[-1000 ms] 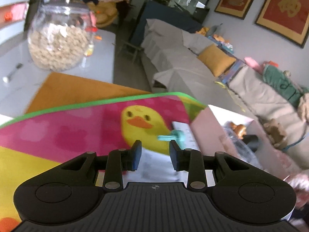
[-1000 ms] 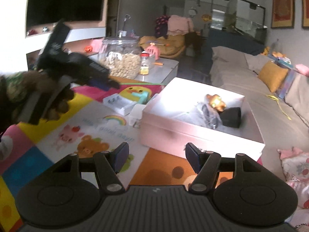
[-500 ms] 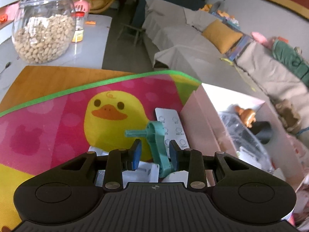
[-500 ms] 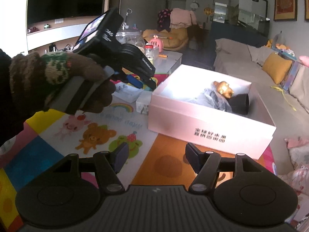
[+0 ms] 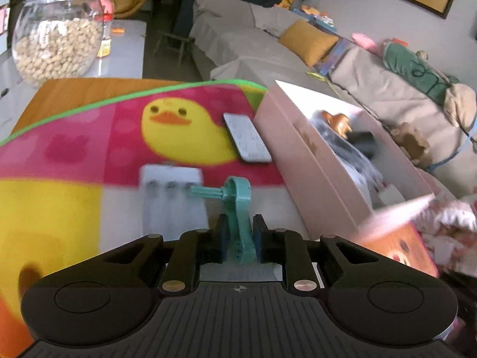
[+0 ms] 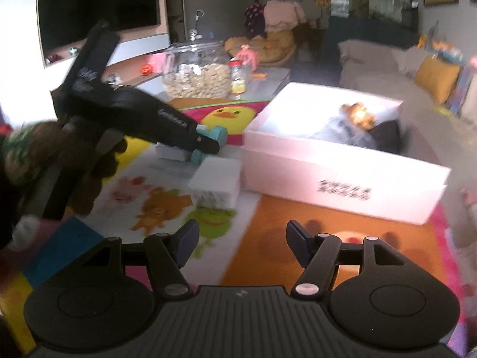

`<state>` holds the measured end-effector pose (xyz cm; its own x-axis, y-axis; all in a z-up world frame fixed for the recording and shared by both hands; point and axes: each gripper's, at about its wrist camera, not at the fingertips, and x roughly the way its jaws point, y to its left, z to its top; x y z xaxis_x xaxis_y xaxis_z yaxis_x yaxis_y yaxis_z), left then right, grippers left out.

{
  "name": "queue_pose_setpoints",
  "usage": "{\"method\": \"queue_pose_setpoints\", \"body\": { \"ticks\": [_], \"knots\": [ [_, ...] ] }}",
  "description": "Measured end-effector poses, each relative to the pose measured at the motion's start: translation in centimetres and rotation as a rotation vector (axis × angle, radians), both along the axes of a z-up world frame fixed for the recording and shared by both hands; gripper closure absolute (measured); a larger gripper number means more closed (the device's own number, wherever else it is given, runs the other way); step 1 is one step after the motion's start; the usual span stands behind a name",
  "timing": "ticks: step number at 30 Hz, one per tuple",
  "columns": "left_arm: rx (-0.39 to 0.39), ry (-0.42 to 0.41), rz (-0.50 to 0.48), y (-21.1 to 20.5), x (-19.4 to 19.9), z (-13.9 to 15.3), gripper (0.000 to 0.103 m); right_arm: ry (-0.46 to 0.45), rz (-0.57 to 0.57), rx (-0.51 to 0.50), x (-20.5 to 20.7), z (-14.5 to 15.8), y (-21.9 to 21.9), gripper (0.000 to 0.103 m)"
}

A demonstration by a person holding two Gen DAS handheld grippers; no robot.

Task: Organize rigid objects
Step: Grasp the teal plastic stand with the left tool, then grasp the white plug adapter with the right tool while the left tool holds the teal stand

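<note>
1. The left tongs (image 5: 240,235) are clamped on the lower stem of a teal plastic crank-shaped part (image 5: 238,208), held above the colourful cartoon play mat (image 5: 89,149) on the worktop. The grip is low and narrow, so the part could pivot or slip; the blur leaves it unclear how squarely the pads sit.
2. Ahead and right of them stands an open pale pink cardboard box (image 5: 298,149); its near wall could catch the part's side peg.
3. A white battery holder (image 5: 171,191) lies just ahead-left, a white remote control (image 5: 247,137) further ahead.
4. The right tongs (image 6: 241,246) are wide apart, holding nothing; a small white lidded box (image 6: 216,179) sits ahead of them.
</note>
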<state>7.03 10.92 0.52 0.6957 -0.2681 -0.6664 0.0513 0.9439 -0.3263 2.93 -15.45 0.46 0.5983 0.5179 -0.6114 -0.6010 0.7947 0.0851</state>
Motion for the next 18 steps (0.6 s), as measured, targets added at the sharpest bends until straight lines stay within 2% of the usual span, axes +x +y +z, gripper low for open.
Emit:
{"method": "queue_pose_setpoints", "body": {
  "ticks": [5, 6, 7, 8, 13, 18],
  "knots": [
    [0.001, 0.011, -0.051, -0.1, -2.6, 0.1, 0.083, 0.092, 0.058, 0.038, 1.2, -0.4, 2.6, 0.038],
    [0.01, 0.012, -0.064, -0.1, -3.0, 0.2, 0.083, 0.093, 0.059, 0.042, 1.4, -0.5, 3.1, 0.041],
    [0.025, 0.011, -0.073, -0.1, -3.3, 0.2, 0.083, 0.085, 0.06, 0.036, 1.5, -0.6, 3.6, 0.054],
    [0.043, 0.007, -0.081, -0.1, -3.7, 0.3, 0.083, 0.08, 0.069, 0.015, 1.6, -0.7, 4.1, 0.057],
    [0.097, 0.0, -0.109, 0.1, -4.8, 0.3, 0.08, 0.036, 0.112, -0.037, 0.2, -0.5, 4.0, 0.058],
    [0.186, -0.022, -0.145, -0.9, -5.1, 0.4, 0.079, -0.003, 0.099, -0.093, -1.2, -0.3, 1.1, 0.058]
  ]
}}
